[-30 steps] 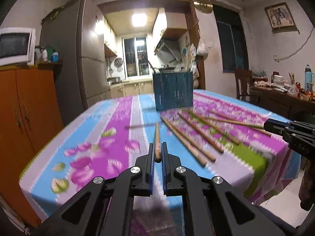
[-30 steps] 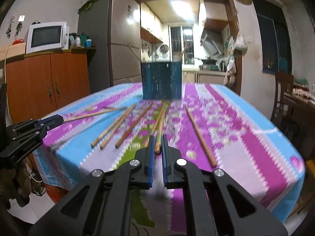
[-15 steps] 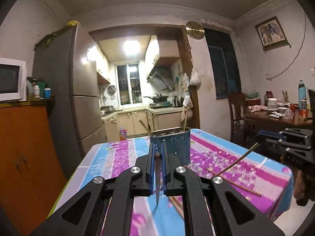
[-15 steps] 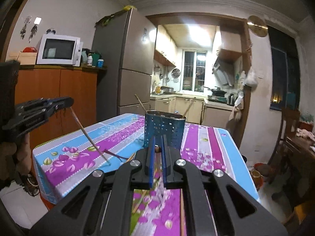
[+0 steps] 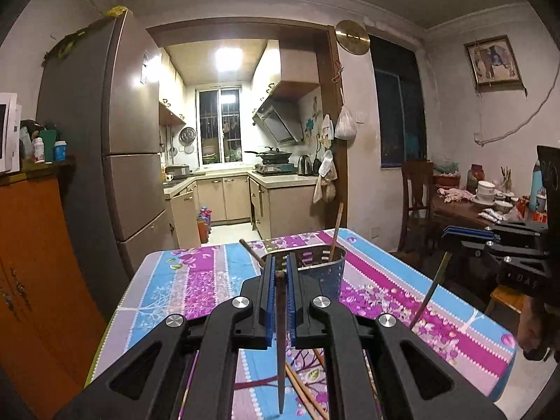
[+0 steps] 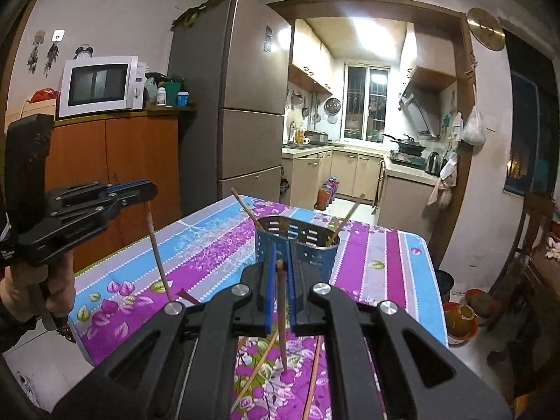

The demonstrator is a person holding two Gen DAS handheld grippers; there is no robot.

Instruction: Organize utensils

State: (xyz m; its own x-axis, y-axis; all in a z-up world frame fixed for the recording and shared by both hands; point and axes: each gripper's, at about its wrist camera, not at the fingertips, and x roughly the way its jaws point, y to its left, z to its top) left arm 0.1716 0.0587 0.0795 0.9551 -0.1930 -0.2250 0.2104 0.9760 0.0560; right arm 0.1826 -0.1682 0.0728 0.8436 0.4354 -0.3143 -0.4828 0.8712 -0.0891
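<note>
So both tongs are clamped on a chopstick each: left gripper [image 5: 279, 276] pinches one chopstick [image 5: 281, 343], right gripper [image 6: 279, 266] another chopstick [image 6: 282, 318], tips dangling. Next, probably drop them into the holder [image 6: 297, 245] just ahead. Loose chopsticks [image 6: 257, 367] below are mostly hidden.

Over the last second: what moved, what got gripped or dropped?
Both grippers rose off the table, each already shut on one chopstick. The left gripper lifted its chopstick from lying flat to hanging tip-down; the right gripper did the same with its chopstick. Nothing was released. The utensil holder kept its place with its two sticks, and loose chopsticks stayed on the tablecloth.
</note>
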